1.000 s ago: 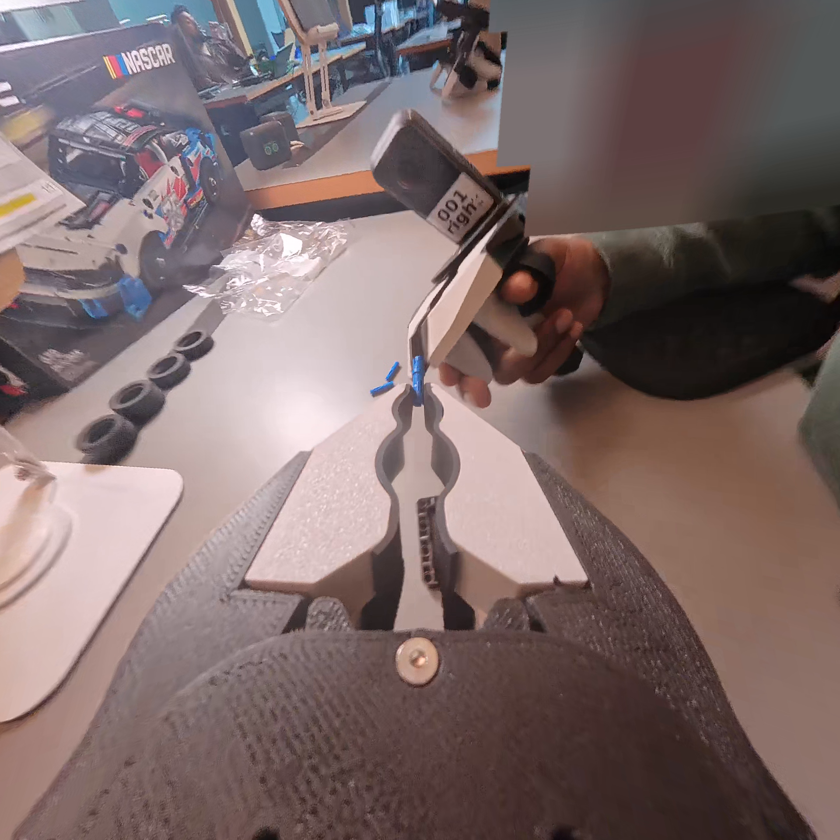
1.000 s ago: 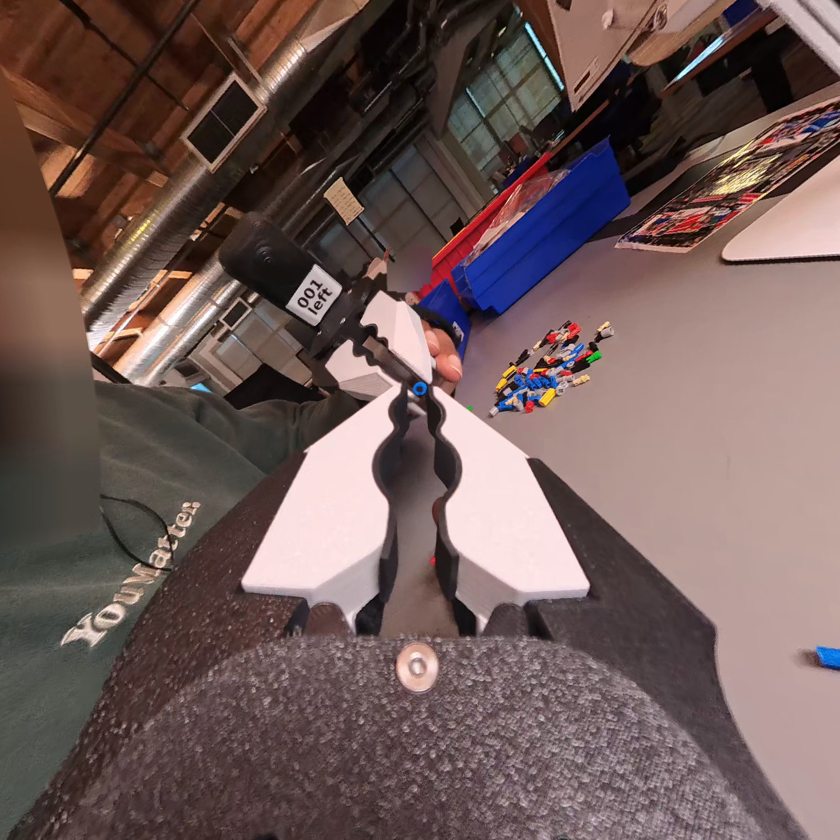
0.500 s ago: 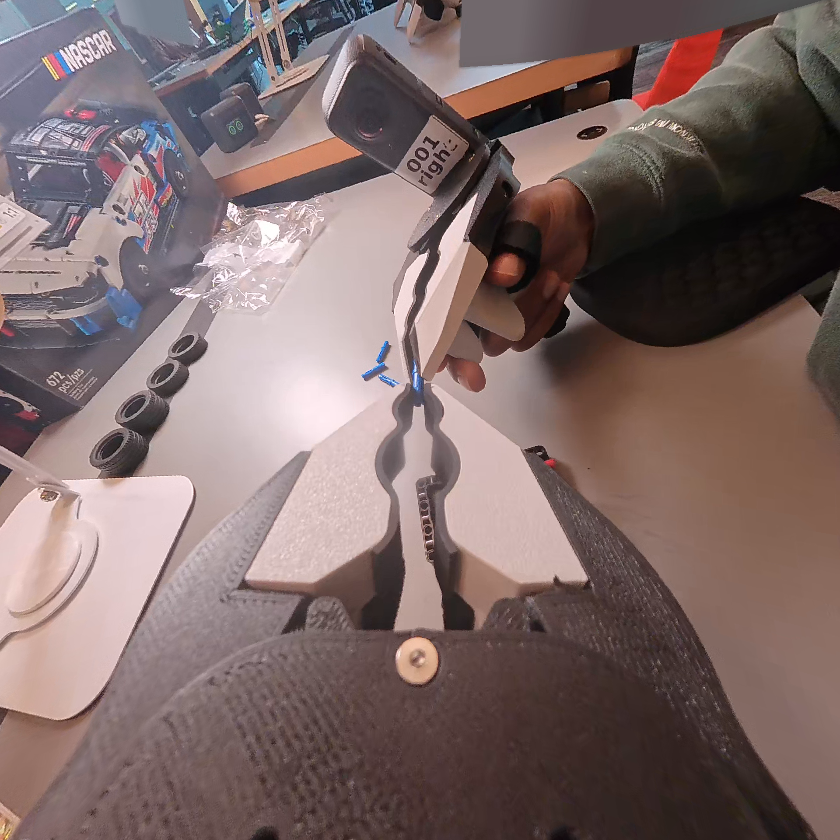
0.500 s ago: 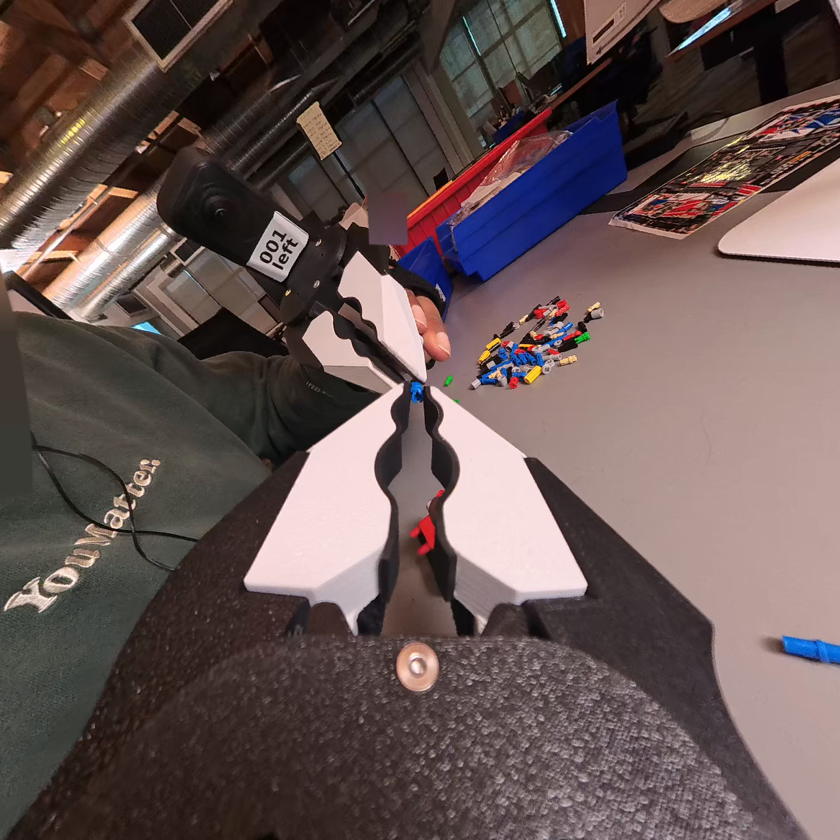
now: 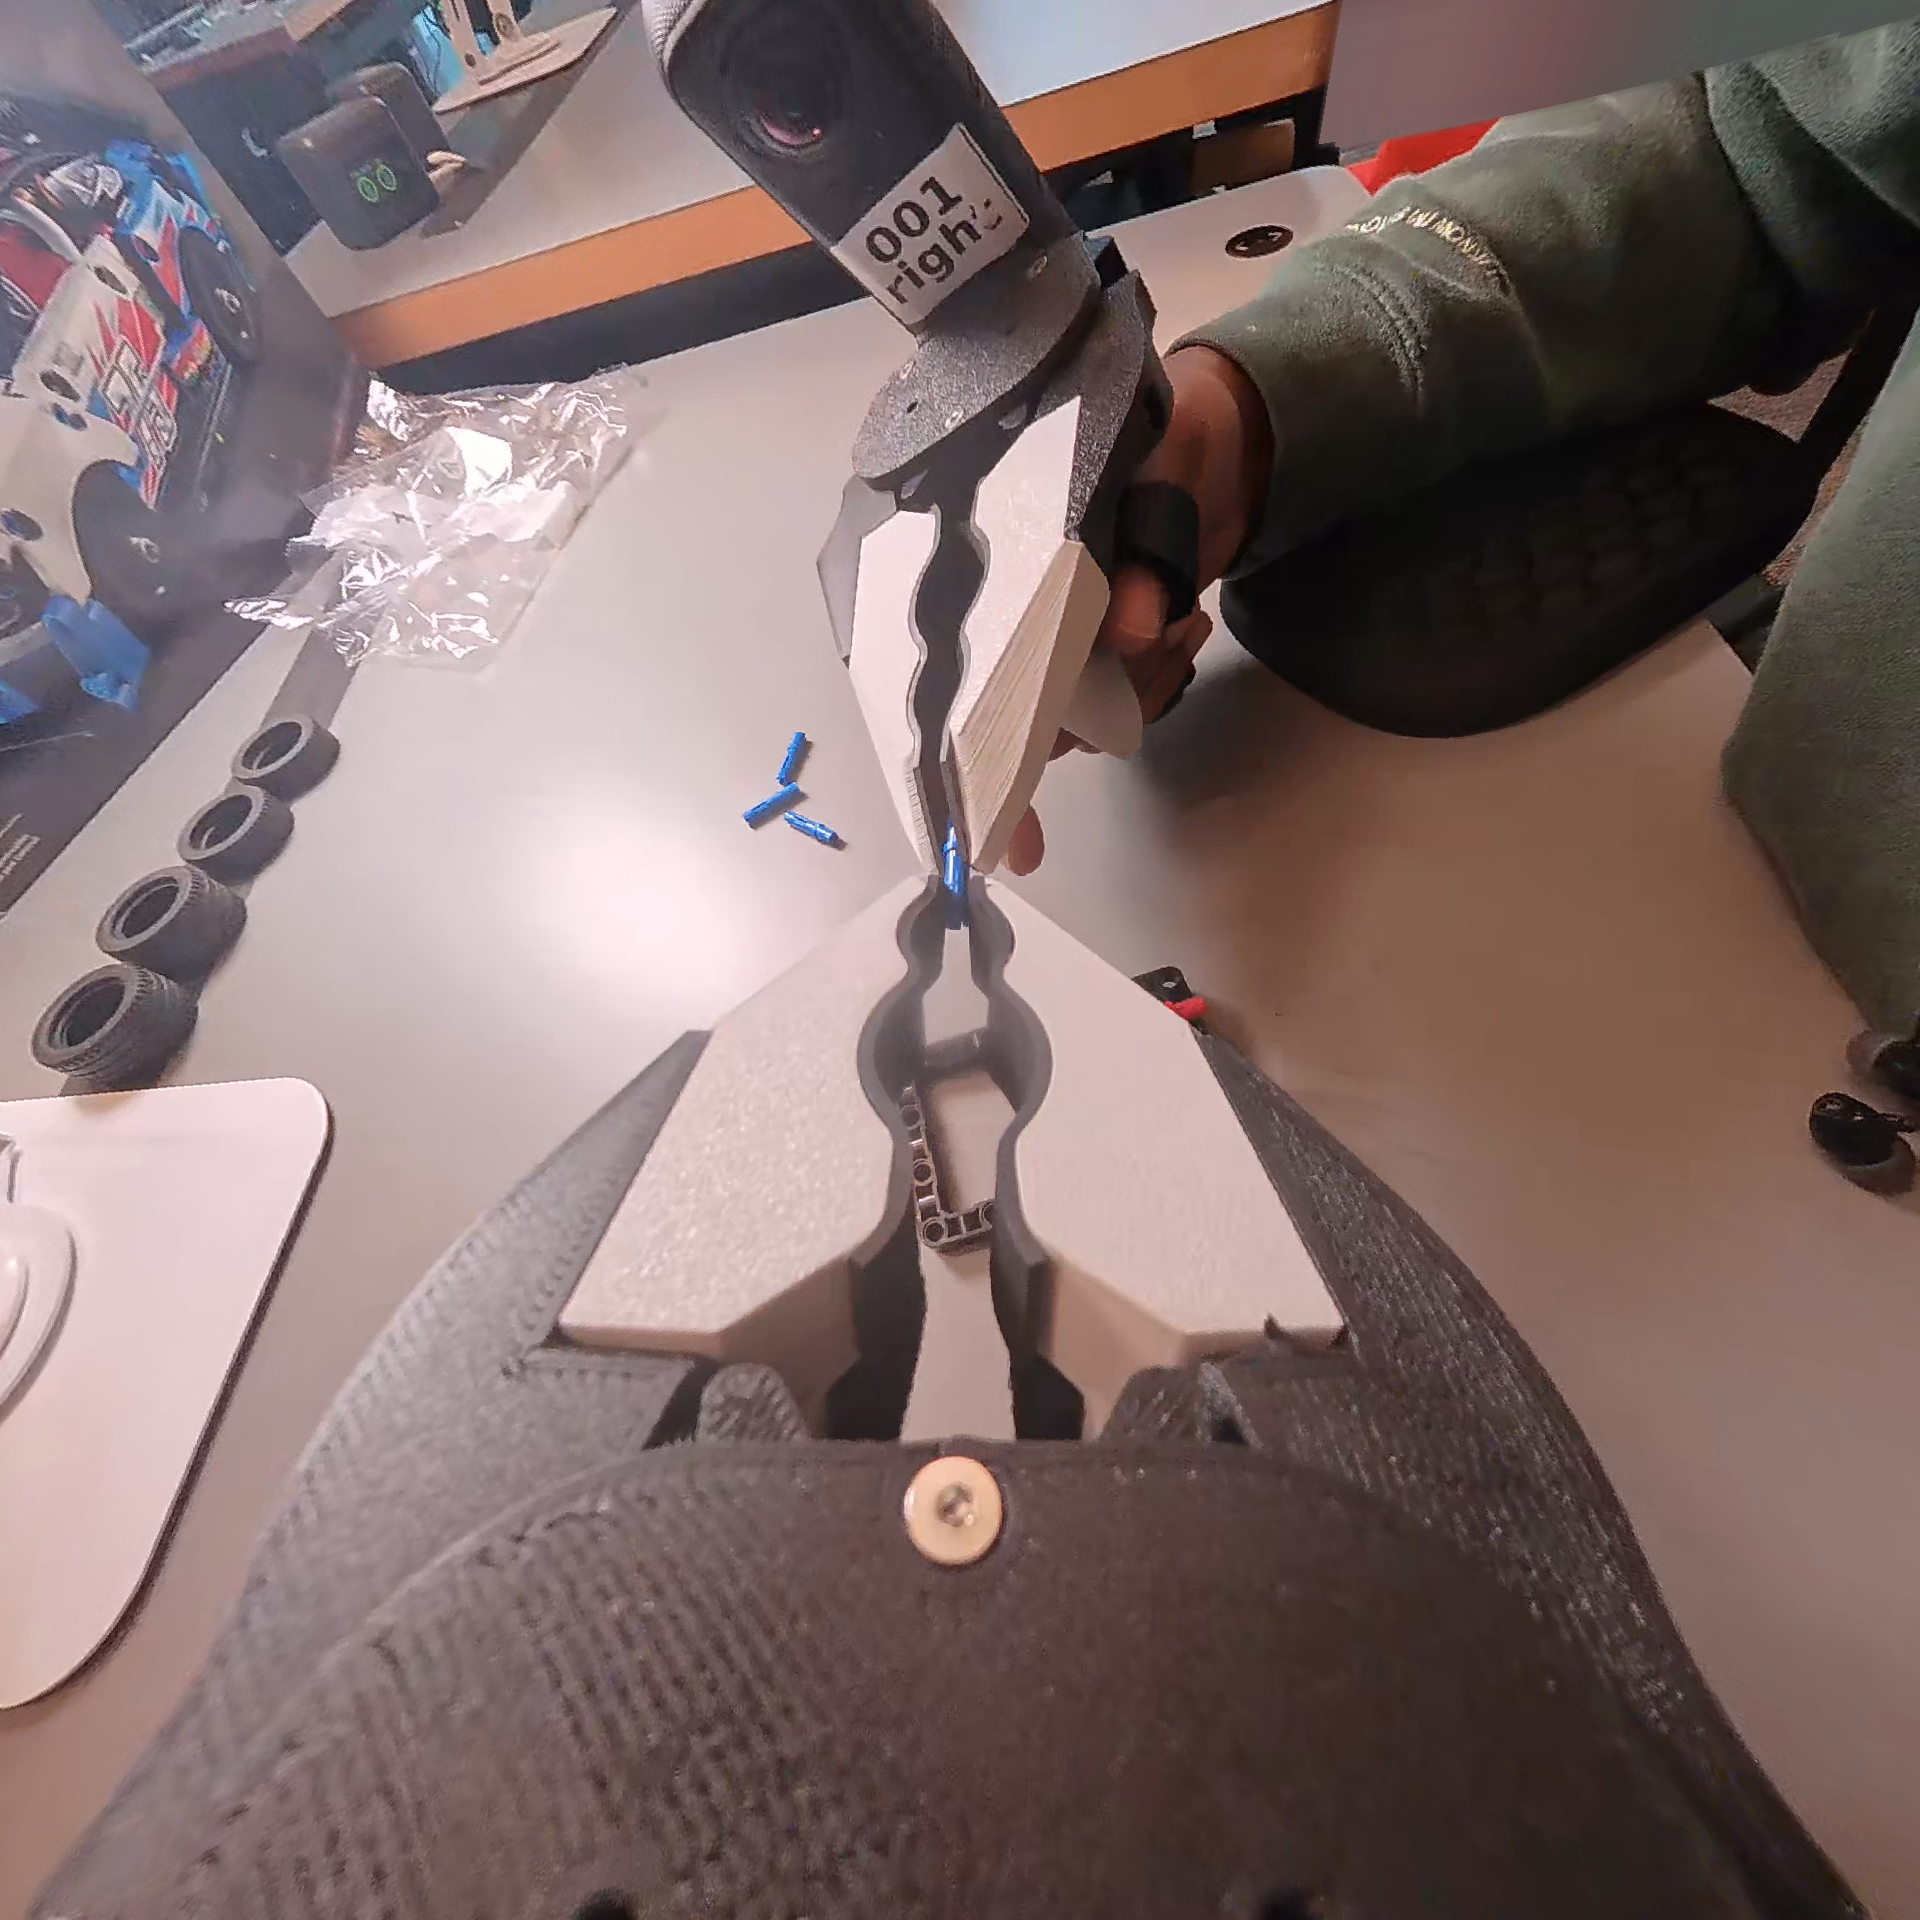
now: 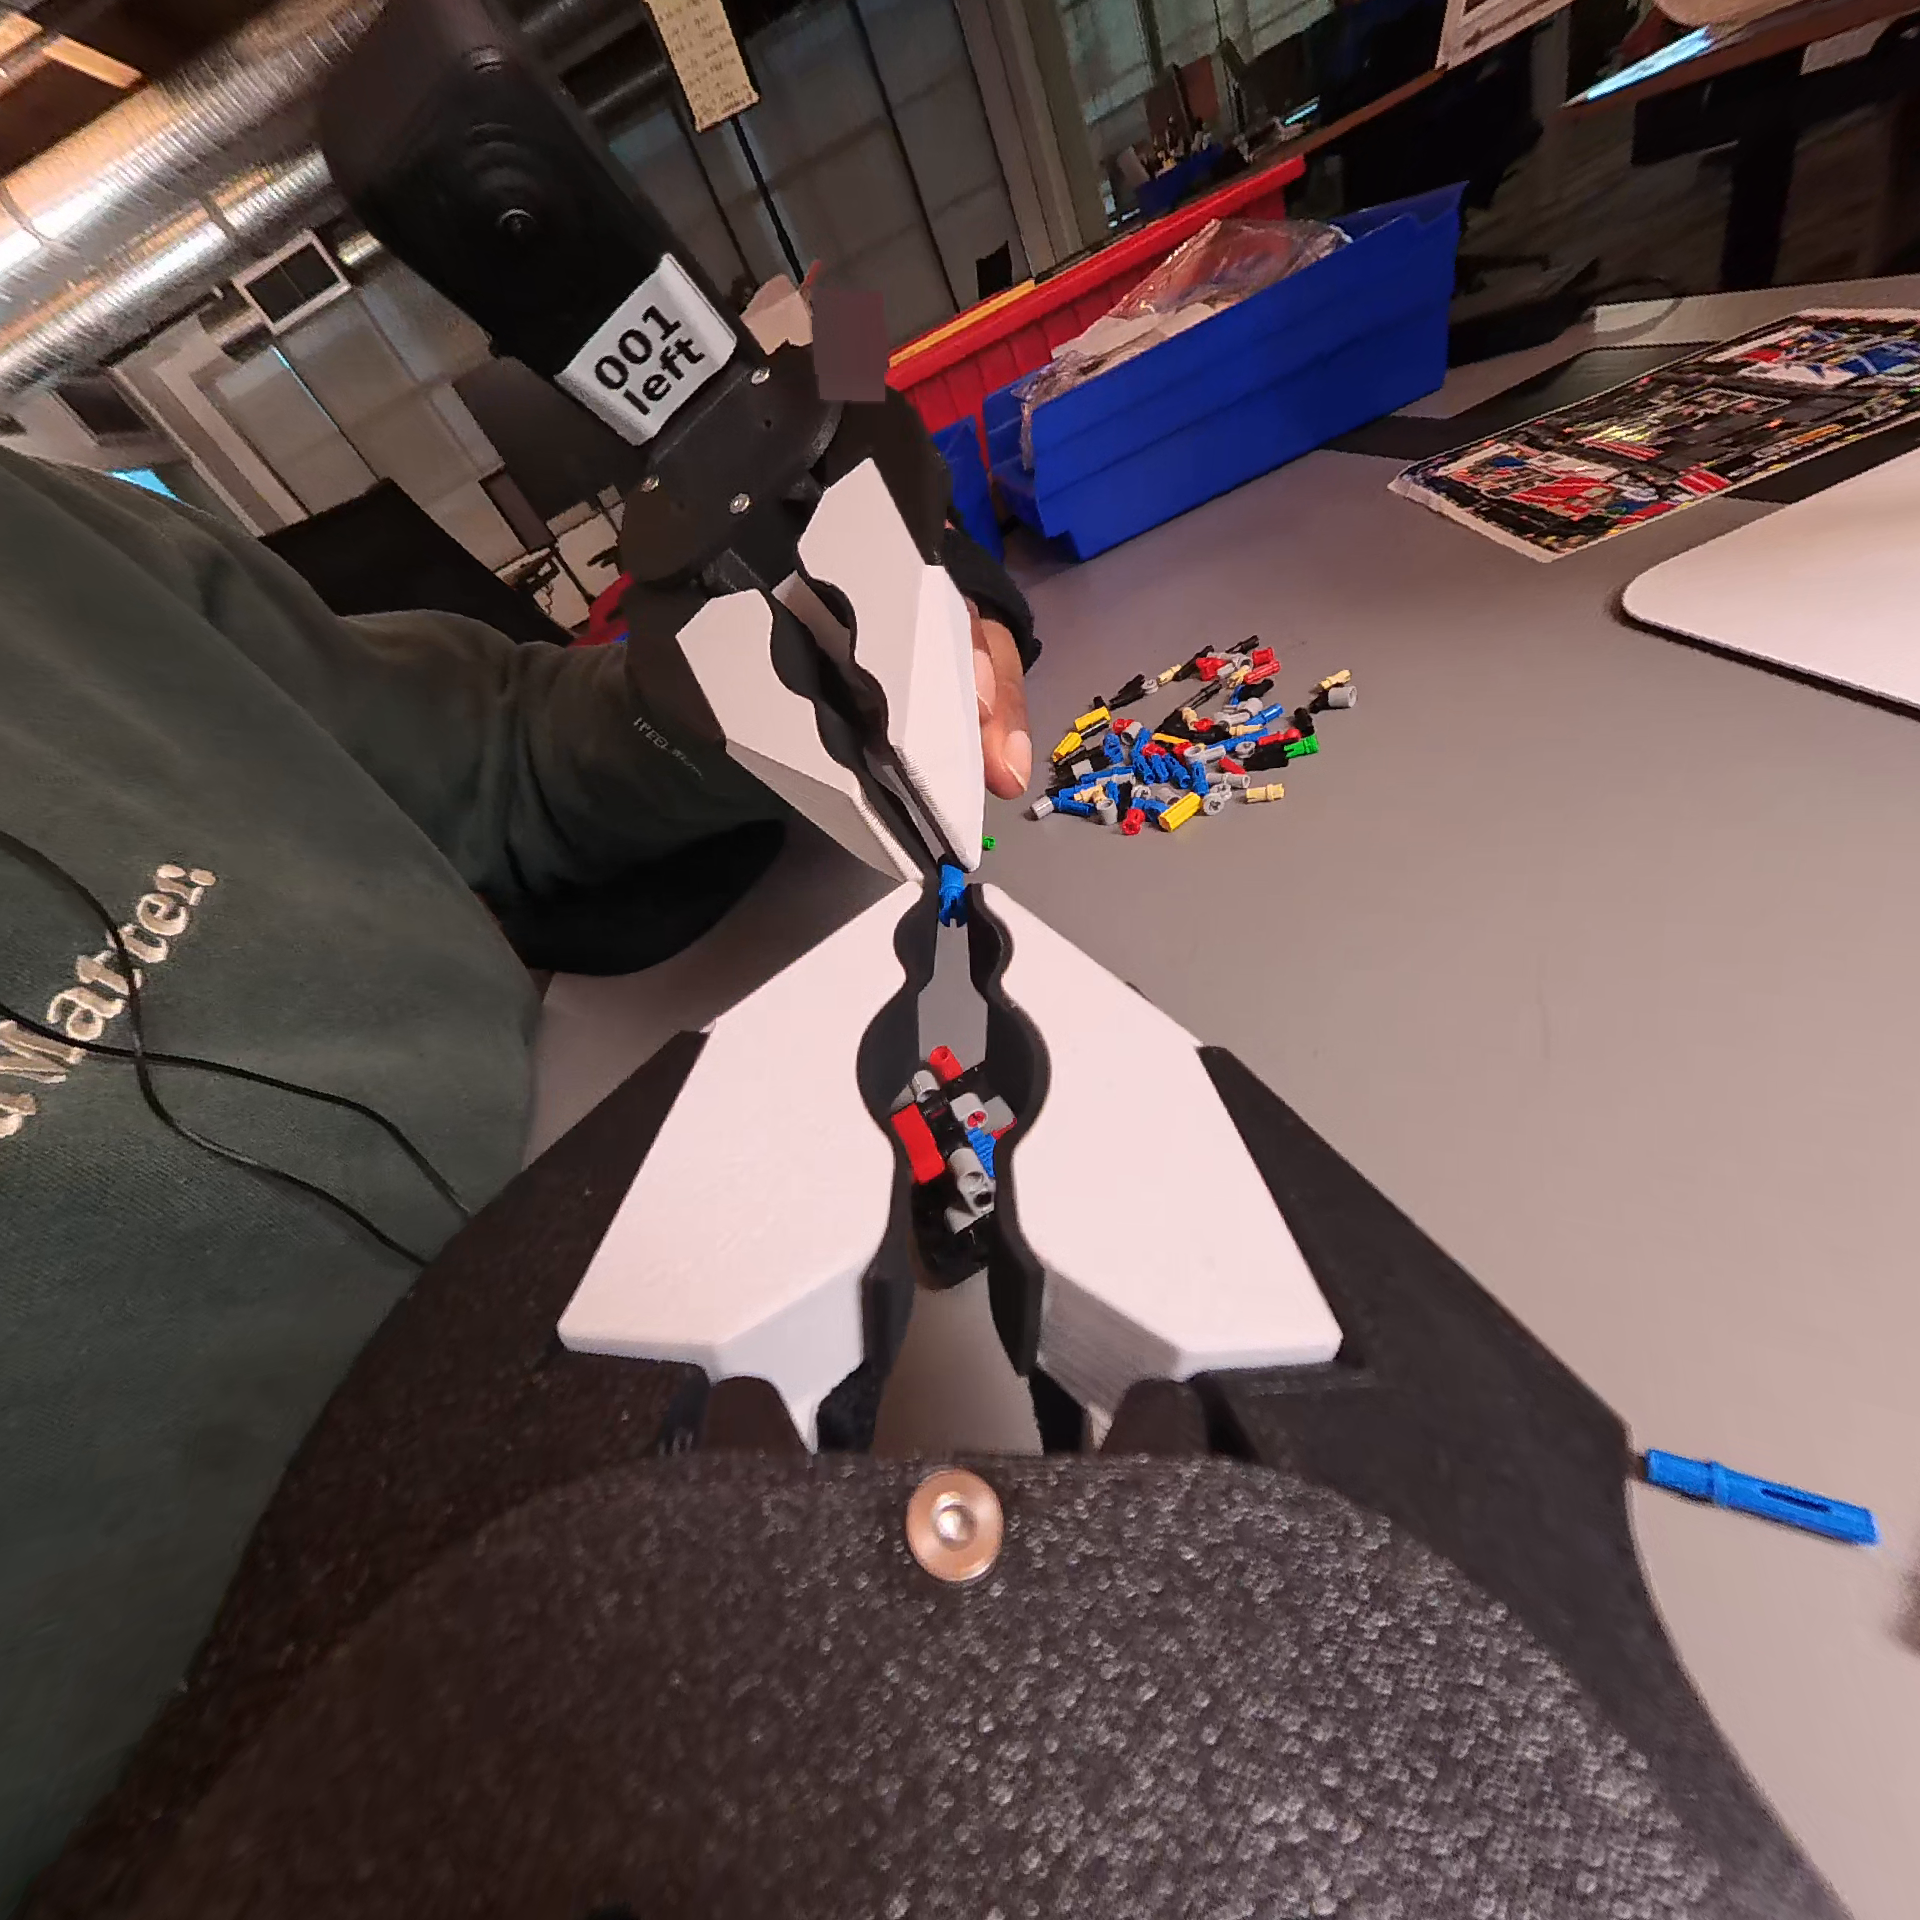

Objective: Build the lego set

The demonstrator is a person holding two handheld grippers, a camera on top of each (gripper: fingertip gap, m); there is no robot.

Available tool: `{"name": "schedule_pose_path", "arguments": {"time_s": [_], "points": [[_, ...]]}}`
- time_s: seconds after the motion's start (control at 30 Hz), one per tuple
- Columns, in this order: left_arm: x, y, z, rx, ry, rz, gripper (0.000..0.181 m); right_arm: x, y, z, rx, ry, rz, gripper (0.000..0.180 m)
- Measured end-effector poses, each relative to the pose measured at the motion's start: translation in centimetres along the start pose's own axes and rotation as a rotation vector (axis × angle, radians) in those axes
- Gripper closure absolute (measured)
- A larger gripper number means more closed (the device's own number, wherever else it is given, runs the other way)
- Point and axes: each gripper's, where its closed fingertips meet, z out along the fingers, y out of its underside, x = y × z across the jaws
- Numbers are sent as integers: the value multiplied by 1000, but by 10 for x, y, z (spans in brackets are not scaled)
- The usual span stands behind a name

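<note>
Now tip to tip: left tongs (image 5: 951, 902) and right tongs (image 6: 951, 902) both pinched near-shut on one blue pin (image 5: 952, 871), long axis bridging them above the tabletop (image 5: 1351, 987).

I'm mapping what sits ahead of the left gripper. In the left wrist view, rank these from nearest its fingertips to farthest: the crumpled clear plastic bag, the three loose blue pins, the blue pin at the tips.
From the left gripper:
1. Blue pin at the tips, pinched between both grippers' fingertips.
2. Three loose blue pins, on the table just beyond, to the left.
3. Crumpled clear plastic bag, farthest, upper left.
</note>
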Motion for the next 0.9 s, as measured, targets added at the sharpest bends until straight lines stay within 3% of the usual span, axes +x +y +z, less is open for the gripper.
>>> {"name": "schedule_pose_path", "arguments": {"time_s": [0.43, 0.5, 0.73, 0.9], "points": [[3, 7, 1, -12, 59, -80, 178, 1, 6, 3, -60, 62, -166, 177], [-4, 12, 2, -15, 52, -157, 162, 6, 4, 0, -74, 87, -170, 177], [-15, 81, 24, -374, 53, -278, 143, 36, -12, -34, -50, 230, -152, 178], [-14, 90, 38, -448, 94, -313, 162, 33, -9, -40, -80, 227, -176, 178]]}}
